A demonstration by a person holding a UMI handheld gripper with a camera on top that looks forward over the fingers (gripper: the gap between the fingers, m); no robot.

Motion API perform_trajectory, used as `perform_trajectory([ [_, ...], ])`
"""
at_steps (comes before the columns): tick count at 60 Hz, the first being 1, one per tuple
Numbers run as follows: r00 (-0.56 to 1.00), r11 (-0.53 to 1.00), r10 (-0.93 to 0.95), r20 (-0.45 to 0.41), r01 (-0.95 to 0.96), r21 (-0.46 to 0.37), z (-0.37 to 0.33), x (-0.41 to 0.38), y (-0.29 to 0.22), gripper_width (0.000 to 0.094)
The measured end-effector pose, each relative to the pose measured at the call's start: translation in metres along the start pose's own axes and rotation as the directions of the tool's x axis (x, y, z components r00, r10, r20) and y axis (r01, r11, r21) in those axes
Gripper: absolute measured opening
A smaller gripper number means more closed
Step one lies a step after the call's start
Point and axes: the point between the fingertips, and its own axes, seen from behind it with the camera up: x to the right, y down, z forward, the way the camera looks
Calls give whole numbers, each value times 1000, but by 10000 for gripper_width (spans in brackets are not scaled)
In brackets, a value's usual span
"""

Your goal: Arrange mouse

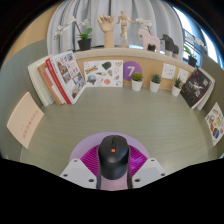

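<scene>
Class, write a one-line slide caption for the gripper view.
Gripper shut on a black mouse above the desk.

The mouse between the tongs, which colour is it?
The mouse is black with a small red mark near its wheel; the gripper view shows it best, between the tongs.

gripper at the bottom middle: two pale grey fingers with purple-pink pads on the inner faces.

Matt black plastic mouse on a smooth, pale wood-look table.
</scene>
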Motion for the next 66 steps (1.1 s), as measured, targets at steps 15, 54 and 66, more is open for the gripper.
perform_trajectory([
  [15,999,998,37,-16,-38,-48,10,-4,36,436],
  [54,998,989,53,-20,-50,137,-168,25,-57,857],
  [66,999,976,46,-23,-40,212,-243,44,-59,859],
])
